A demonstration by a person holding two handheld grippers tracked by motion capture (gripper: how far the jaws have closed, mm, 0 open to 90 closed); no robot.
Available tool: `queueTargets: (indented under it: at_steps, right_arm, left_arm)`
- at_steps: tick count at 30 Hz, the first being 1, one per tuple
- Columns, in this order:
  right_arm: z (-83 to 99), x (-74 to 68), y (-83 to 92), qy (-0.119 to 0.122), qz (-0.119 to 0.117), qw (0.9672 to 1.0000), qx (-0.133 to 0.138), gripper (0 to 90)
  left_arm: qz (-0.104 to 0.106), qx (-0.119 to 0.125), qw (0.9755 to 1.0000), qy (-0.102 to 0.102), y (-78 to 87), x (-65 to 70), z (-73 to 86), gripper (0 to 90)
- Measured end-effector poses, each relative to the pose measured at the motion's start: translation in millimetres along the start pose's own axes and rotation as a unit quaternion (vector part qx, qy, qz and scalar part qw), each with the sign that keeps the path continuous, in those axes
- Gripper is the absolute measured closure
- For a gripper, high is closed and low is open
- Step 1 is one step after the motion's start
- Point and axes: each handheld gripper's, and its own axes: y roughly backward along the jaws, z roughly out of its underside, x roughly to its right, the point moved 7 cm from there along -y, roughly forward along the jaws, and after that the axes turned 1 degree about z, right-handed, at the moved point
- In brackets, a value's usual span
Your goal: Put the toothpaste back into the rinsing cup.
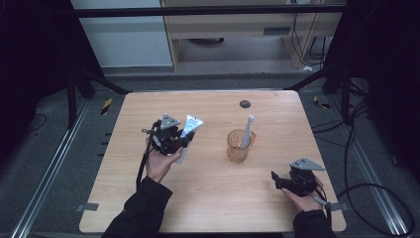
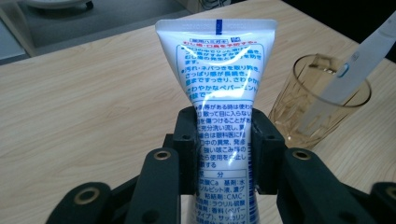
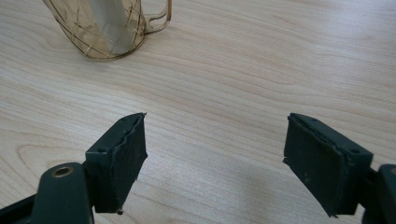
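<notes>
The worktop (image 1: 213, 198) is a pale wood-grain board with rounded corners, set on a dark frame above a grey floor (image 1: 49, 148). Near its far edge sits 1 small dark round disc (image 1: 244, 103). Right of the middle stands 1 amber see-through cup (image 1: 238, 147) with a handle, upright on the board, and a white toothbrush (image 1: 247, 131) leans inside it, tilted to the right.

You work at a light wooden table (image 1: 208, 198) on grey carpet (image 1: 44, 148). Beyond it stands a pale cabinet (image 1: 124, 44) and a wooden desk (image 1: 237, 25); cables (image 1: 356, 148) trail right.
</notes>
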Motion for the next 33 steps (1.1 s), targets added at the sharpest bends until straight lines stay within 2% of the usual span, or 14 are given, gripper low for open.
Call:
queueTargets:
  at_steps: [5, 13, 16, 26, 33]
  right_arm:
    - [0.9, 0.6, -0.8, 0.002, 0.004, 1.0, 0.0, 20.7]
    - [1.7, 1.4, -1.0, 0.002, 0.004, 1.0, 0.0, 19.8]
    - [2.3, 0.5, -1.5, -0.001, 0.002, 1.0, -0.001, 19.5]
    - [2.7, 2.0, -2.4, 0.002, 0.006, 1.0, 0.002, 19.1]
    - [3.4, 1.6, -2.2, -0.003, 0.002, 1.0, 0.002, 18.9]
  left_arm:
    - [0.006, 0.029, 0.9996, 0.003, -8.0, 11.0, -11.1, 67.7]
    - [0.013, 0.054, 0.9984, 0.009, -21.4, 20.5, -22.1, 67.7]
    - [0.012, 0.06, 0.9981, 0.005, -25.4, 24.8, -26.3, 67.7]
    - [0.02, 0.1, 0.9947, 0.009, -34.9, 38.3, -46.6, 67.7]
    - [0.029, 0.123, 0.9918, 0.013, -43.8, 47.3, -54.2, 67.6]
